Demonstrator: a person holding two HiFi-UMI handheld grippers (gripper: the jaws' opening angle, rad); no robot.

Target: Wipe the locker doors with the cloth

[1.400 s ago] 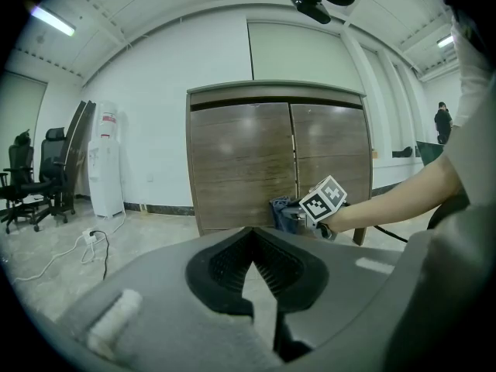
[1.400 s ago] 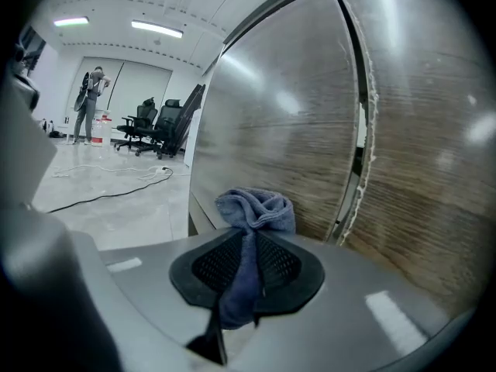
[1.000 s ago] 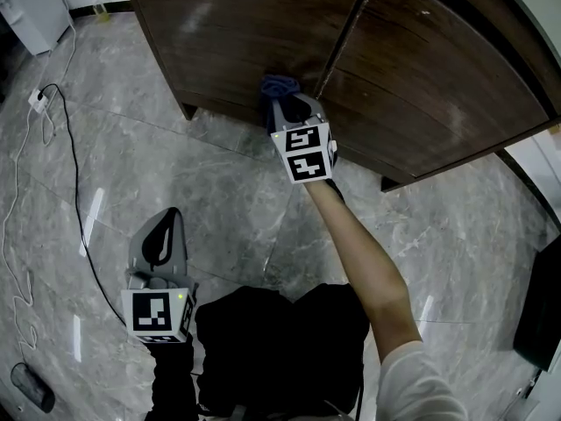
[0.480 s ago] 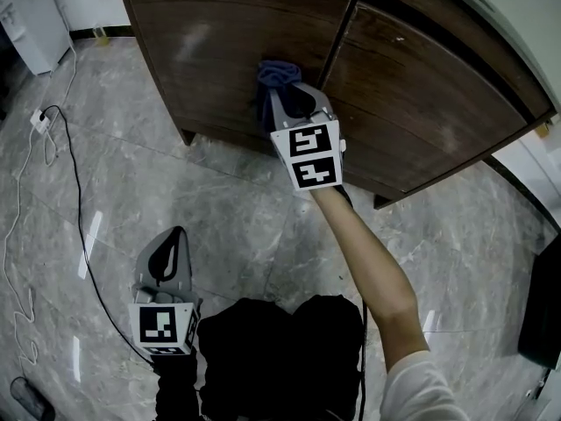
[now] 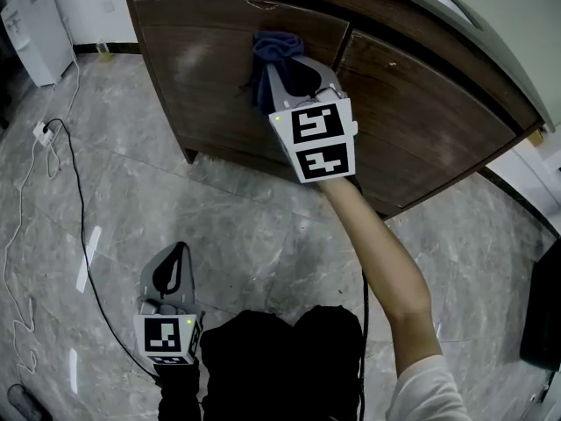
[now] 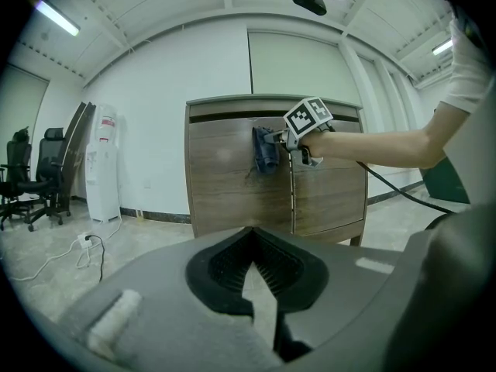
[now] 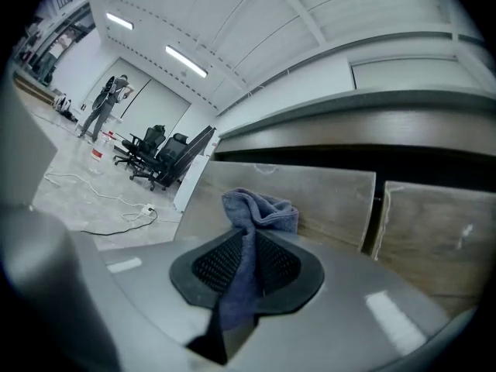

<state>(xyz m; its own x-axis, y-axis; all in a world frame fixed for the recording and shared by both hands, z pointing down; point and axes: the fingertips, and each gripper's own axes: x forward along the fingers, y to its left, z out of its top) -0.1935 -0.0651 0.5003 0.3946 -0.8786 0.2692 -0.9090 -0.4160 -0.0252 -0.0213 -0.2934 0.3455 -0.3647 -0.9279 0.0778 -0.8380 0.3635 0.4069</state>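
Note:
A brown wooden locker stands ahead with a left door [image 5: 210, 86] and a right door [image 5: 429, 112]. My right gripper [image 5: 285, 60] is shut on a blue cloth [image 5: 272, 46] and holds it against the top right corner of the left door, beside the seam. In the right gripper view the cloth [image 7: 260, 208] bunches out between the jaws of the right gripper [image 7: 252, 235] onto the door. My left gripper [image 5: 178, 251] hangs low over the floor, well short of the locker, with its jaws together and nothing in them. The left gripper view shows its jaws meeting at the tip [image 6: 249, 235] and, further off, the cloth [image 6: 265, 147].
A white cable [image 5: 74, 182] runs across the marble floor from a power strip [image 5: 42, 130] at the left. A white appliance [image 5: 35, 24] stands left of the locker. A dark object [image 5: 543, 314] sits at the right edge. Office chairs [image 6: 31, 177] stand far left.
My right gripper has carried the cloth up the left door, from near its bottom edge to near its top. The left gripper has stayed where it was.

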